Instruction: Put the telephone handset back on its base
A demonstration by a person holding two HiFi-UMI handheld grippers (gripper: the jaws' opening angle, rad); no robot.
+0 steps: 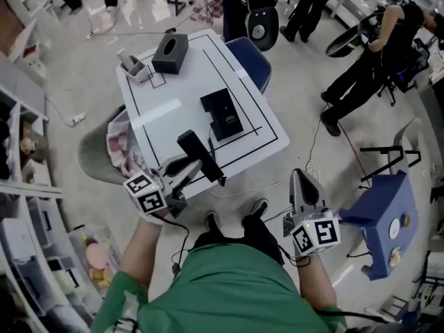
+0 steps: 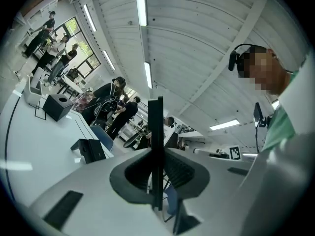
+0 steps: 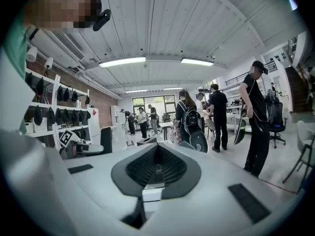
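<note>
The black telephone handset [image 1: 200,156] is held off the near edge of the white table [image 1: 166,106], and my left gripper [image 1: 193,168] is shut on it. In the left gripper view the handset [image 2: 156,136] stands edge-on as a thin black slab clamped between the jaws of the left gripper [image 2: 156,176]. The black base [image 1: 223,113] sits on the table inside a black outline, beyond the handset; it also shows as the base [image 2: 89,150] in the left gripper view. My right gripper [image 1: 302,189] hangs low to the right of the table, shut with nothing in it, as the right gripper [image 3: 156,168] shows.
A black box [image 1: 171,53] and a small white holder [image 1: 132,66] stand at the table's far end. A blue chair [image 1: 251,58] is at the far right side, a grey chair with cloth [image 1: 111,150] at the left, a blue stool [image 1: 385,217] to my right. People stand around.
</note>
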